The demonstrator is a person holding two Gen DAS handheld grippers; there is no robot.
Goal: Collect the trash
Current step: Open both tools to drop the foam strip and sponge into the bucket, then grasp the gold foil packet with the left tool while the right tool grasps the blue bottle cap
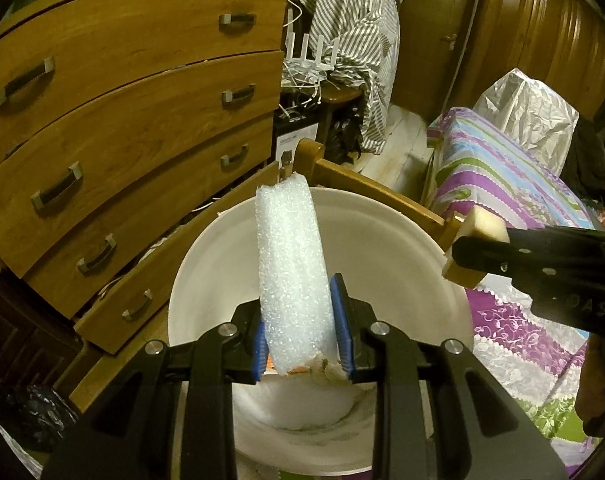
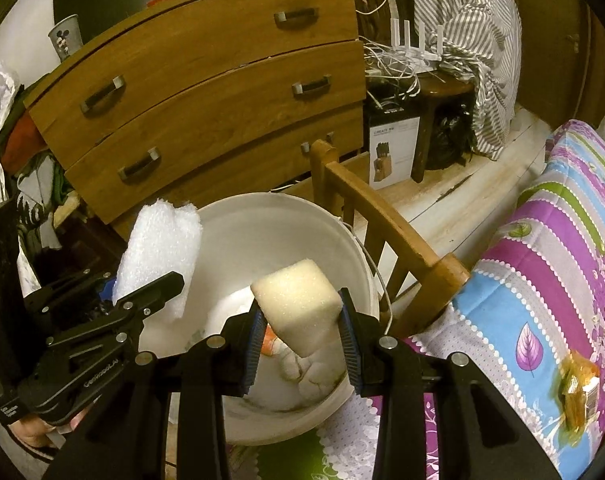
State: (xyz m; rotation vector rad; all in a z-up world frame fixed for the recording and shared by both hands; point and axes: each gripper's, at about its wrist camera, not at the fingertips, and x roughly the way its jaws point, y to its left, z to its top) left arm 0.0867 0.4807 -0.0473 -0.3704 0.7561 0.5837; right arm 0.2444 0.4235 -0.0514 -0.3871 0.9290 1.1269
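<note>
My left gripper is shut on a long white foam roll and holds it upright over a white bucket. In the right wrist view the roll and left gripper show at the bucket's left rim. My right gripper is shut on a pale yellow foam block above the bucket's inside. In the left wrist view that block sits at the bucket's right rim, held by the right gripper. Crumpled white trash lies in the bucket's bottom.
A wooden chest of drawers stands behind the bucket, its lowest drawer open. A wooden chair back is beside the bucket. A bed with a striped floral cover is at the right, with a yellowish wrapper on it.
</note>
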